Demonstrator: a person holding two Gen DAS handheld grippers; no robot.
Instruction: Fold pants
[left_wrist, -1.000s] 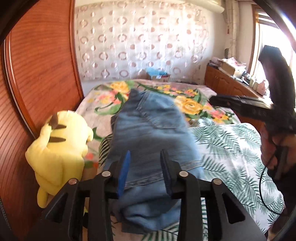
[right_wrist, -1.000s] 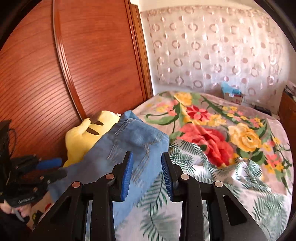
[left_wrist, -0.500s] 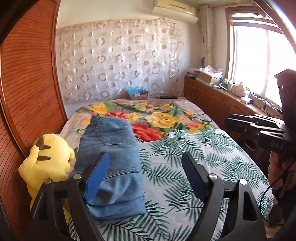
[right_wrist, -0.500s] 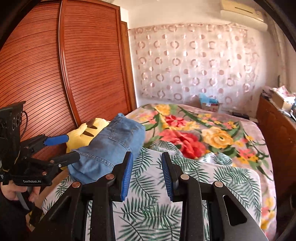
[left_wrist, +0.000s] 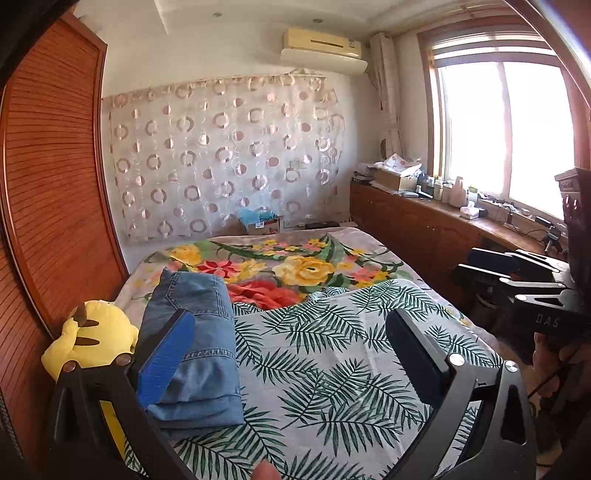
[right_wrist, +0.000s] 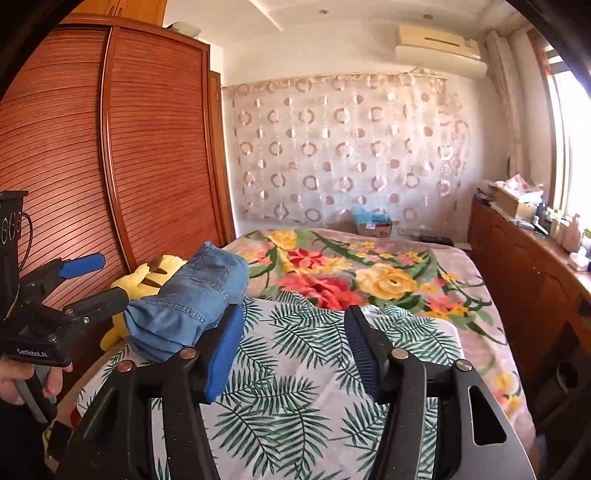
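Blue denim pants, green palm-leaf sheet

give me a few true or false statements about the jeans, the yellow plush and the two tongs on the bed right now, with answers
1. The jeans lie folded on the leaf-print sheet. True.
2. The left tongs grip the jeans. False: their jaws are opening with nothing between them.
3. The yellow plush lies between the jeans and the wooden wardrobe. True.
4. The right tongs hold the plush. False: they are opening and empty, over the sheet.
5. The jeans cover the floral blanket's yellow rose. False: the rose shows, clear of the jeans.
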